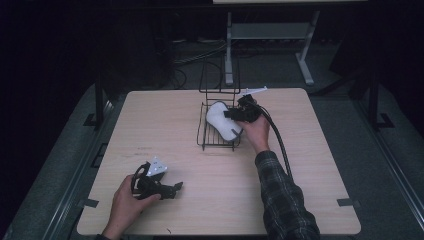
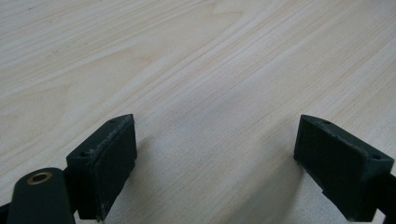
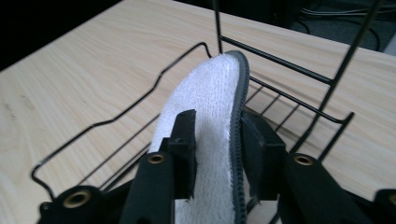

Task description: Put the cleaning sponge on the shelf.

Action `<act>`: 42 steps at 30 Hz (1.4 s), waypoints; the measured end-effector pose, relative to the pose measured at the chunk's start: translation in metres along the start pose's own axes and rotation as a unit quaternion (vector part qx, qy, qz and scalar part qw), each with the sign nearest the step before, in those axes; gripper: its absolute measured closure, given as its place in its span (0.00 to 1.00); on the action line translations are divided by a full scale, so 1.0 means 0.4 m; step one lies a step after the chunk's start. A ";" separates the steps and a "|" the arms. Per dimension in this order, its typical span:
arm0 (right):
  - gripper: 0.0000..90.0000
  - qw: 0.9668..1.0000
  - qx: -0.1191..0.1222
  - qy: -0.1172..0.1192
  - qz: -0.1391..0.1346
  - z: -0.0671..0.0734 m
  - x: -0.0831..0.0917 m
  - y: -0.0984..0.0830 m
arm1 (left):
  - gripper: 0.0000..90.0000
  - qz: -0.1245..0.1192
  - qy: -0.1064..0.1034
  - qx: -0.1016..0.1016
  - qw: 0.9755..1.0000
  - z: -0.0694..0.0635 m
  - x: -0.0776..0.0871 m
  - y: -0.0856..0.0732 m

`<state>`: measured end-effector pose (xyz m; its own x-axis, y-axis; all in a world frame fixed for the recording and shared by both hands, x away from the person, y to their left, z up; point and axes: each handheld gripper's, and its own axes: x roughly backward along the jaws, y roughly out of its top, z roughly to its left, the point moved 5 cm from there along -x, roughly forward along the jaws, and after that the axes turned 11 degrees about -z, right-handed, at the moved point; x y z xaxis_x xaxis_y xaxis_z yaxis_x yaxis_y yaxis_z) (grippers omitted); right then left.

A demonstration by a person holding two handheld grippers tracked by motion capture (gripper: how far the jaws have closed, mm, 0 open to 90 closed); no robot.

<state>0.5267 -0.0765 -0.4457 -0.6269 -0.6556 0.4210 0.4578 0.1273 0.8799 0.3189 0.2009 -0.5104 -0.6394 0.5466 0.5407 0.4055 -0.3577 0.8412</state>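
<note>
A white terry slipper (image 1: 220,120) with a grey sole stands on its edge in a black wire rack (image 1: 202,136) at the table's middle back. My right gripper (image 1: 231,123) reaches into the rack from the right. In the right gripper view the slipper (image 3: 210,116) runs up between the jaws of the right gripper (image 3: 217,135), which stand slightly apart around it, close to the fabric and the sole without squeezing them. The wire rack (image 3: 116,119) lies underneath. My left gripper (image 1: 176,189) rests on the table at the front left. The left gripper (image 2: 215,140) is open wide, with bare wood between its jaws.
The rack's tall wire back (image 1: 220,77) rises behind the slipper. The light wooden table (image 1: 165,125) spreads to the left and front of the rack. Beyond its far edge are a white desk frame (image 1: 229,50) and floor cables (image 1: 195,55). A black cable (image 1: 280,145) trails along my right forearm.
</note>
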 end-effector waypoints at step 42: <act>1.00 0.996 0.049 0.052 0.053 0.080 0.080 -0.108 | 0.14 0.001 0.001 -0.001 1.000 -0.001 -0.002 0.001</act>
<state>0.4667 -0.0791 -0.4632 -0.5069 -0.7079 0.4919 0.4516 0.2679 0.8510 0.3194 0.2000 -0.5103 -0.6394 0.5451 0.5422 0.4052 -0.3605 0.8402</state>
